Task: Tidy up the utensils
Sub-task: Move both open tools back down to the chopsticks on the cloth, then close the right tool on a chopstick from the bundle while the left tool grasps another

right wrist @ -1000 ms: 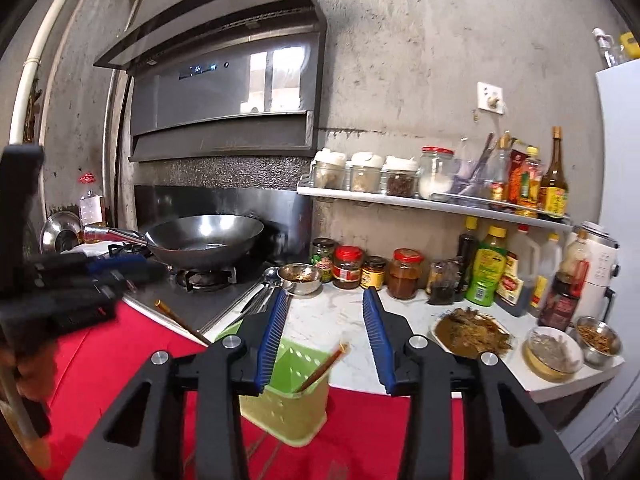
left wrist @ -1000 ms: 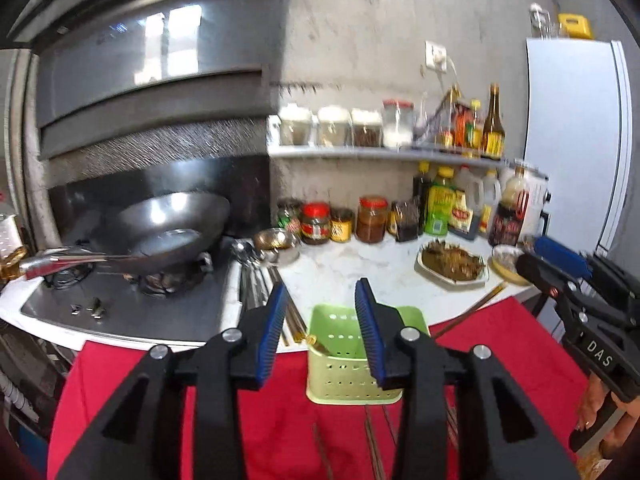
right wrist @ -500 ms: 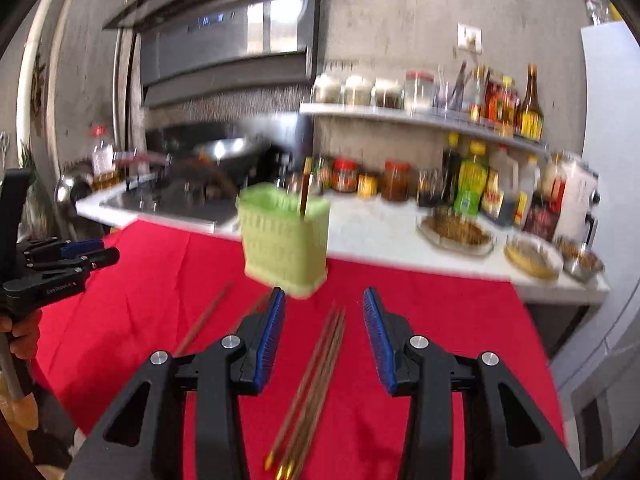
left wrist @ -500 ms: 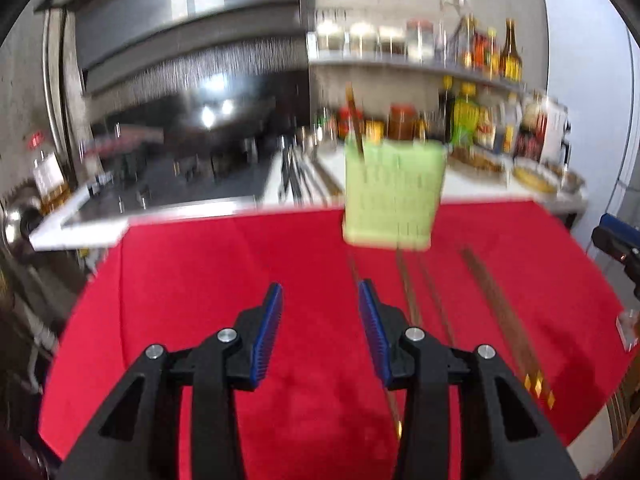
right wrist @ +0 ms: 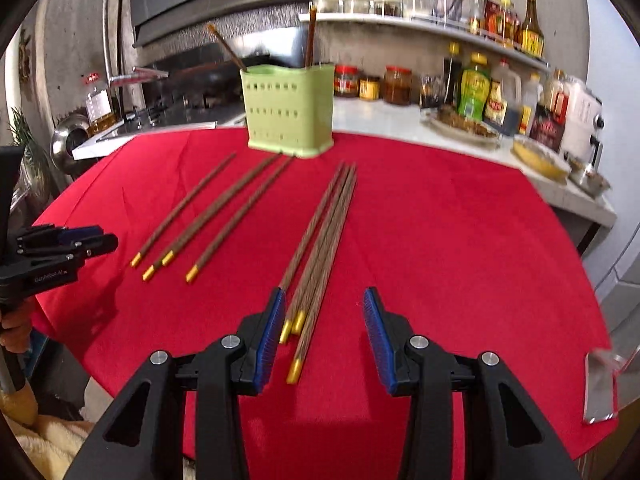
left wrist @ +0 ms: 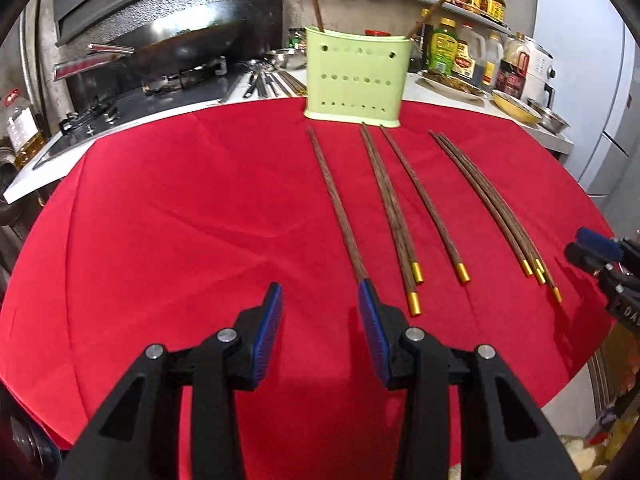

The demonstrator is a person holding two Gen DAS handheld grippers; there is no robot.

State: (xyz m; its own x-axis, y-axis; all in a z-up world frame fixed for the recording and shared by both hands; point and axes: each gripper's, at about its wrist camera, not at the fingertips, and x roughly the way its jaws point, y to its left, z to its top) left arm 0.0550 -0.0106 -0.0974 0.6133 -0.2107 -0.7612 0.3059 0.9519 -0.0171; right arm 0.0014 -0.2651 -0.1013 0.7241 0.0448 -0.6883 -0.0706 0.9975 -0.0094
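Several dark wooden chopsticks with gold ends (left wrist: 394, 208) (right wrist: 320, 236) lie in loose rows on a red cloth (left wrist: 180, 208) (right wrist: 460, 240). A pale green perforated holder (left wrist: 356, 76) (right wrist: 288, 108) stands at the cloth's far edge with two chopsticks upright in it. My left gripper (left wrist: 320, 312) is open and empty just above the near end of the leftmost chopstick. My right gripper (right wrist: 324, 316) is open and empty over the near ends of a bundle of chopsticks (right wrist: 308, 280).
Beyond the cloth is a counter with a stove and wok (left wrist: 180, 52), metal utensils (left wrist: 260, 80), jars and sauce bottles (right wrist: 476, 88), a plate of food (right wrist: 464, 124) and bowls. A shelf of jars (right wrist: 380, 0) runs along the wall.
Both grippers have pulled back and tipped down from the holder toward the near part of the cloth. The loose chopsticks now lie right before the fingers. Both stay open.
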